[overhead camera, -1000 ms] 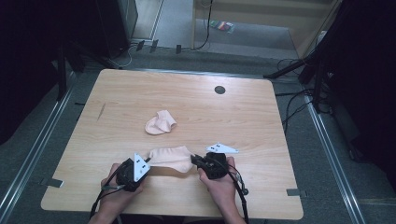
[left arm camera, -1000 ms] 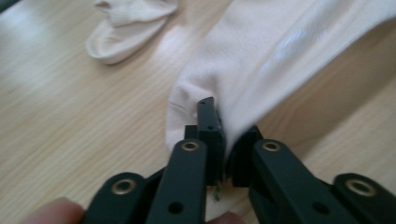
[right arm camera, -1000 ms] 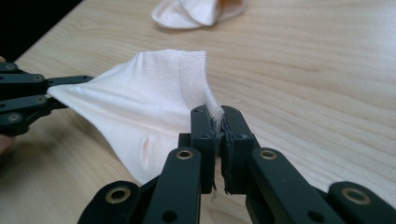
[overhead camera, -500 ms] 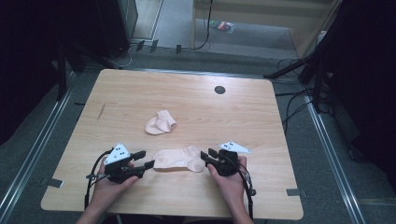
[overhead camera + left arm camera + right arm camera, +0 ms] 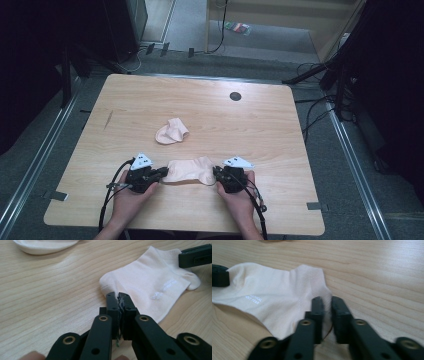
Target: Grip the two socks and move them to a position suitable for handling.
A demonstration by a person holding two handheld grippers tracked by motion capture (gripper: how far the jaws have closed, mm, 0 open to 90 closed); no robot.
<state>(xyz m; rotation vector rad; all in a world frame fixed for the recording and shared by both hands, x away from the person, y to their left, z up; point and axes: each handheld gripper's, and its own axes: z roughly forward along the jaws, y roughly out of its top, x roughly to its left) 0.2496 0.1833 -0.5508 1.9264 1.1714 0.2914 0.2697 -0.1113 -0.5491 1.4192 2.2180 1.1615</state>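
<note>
On the desk (image 5: 300,130), one sock (image 5: 191,170) lies near the front edge between the left gripper (image 5: 161,173) and right gripper (image 5: 218,173); a second sock (image 5: 171,131) lies farther, slightly left.

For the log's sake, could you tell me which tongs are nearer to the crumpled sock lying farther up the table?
Left. The left tongs sit just below the crumpled sock; the right tongs lie farther off to its right.

Pale pink ankle sock (image 5: 190,170): lies flat on the counter (image 5: 280,130), at 6 o'clock near the front edge, long axis running 9 to 3 o'clock. White print faces up. Each end is pinched between black jaws.
</note>
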